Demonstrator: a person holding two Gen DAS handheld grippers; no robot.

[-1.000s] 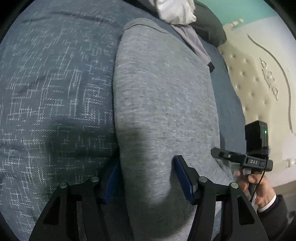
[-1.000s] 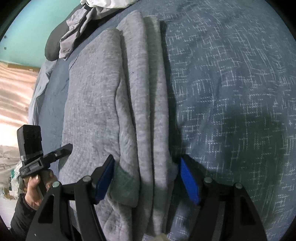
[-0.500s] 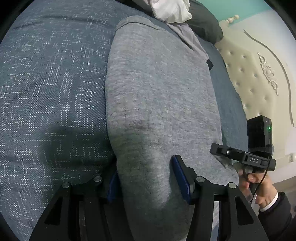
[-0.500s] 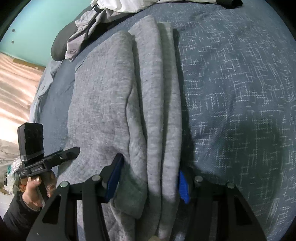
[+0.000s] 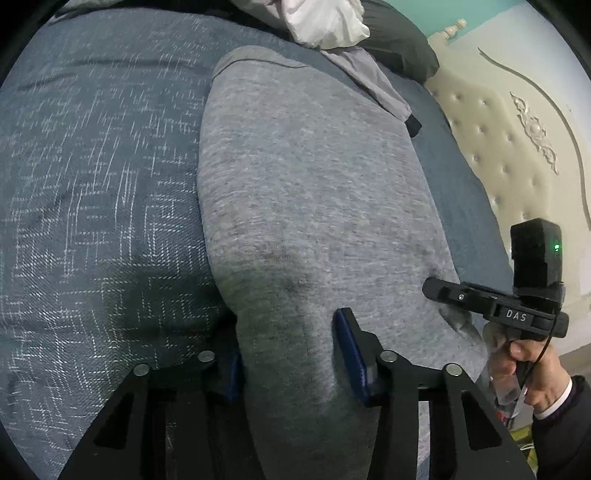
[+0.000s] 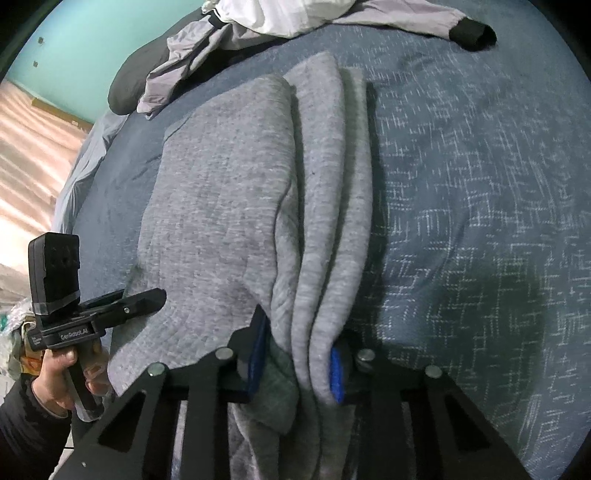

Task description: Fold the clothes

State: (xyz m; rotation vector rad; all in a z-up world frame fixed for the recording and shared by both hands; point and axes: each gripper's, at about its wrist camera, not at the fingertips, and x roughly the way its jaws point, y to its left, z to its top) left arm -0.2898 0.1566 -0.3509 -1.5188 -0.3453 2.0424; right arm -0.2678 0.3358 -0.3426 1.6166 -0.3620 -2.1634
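Observation:
A grey sweatshirt (image 5: 314,184) lies folded lengthwise on the blue bedspread (image 5: 92,184). My left gripper (image 5: 291,354) straddles its near end; the jaws are closing and the thick fabric fills the gap between the blue pads. In the right wrist view the same sweatshirt (image 6: 221,184) shows several stacked layers along its right edge. My right gripper (image 6: 297,362) is closing on those layers, with the folds pinched between its pads. Each gripper shows in the other's view: the right gripper (image 5: 430,290) at the garment's right edge, the left gripper (image 6: 155,295) at its left edge, each held by a hand.
A heap of white and lilac clothes (image 6: 258,18) and a dark pillow (image 6: 125,88) lie at the far end of the bed. A cream tufted headboard (image 5: 498,147) rises at the right of the left wrist view. The patterned bedspread (image 6: 480,184) spreads beside the sweatshirt.
Both pairs of jaws have narrowed onto the sweatshirt's near end, the right pair much more. The layers between the right pads are now squeezed together, and the left view has shifted slightly.

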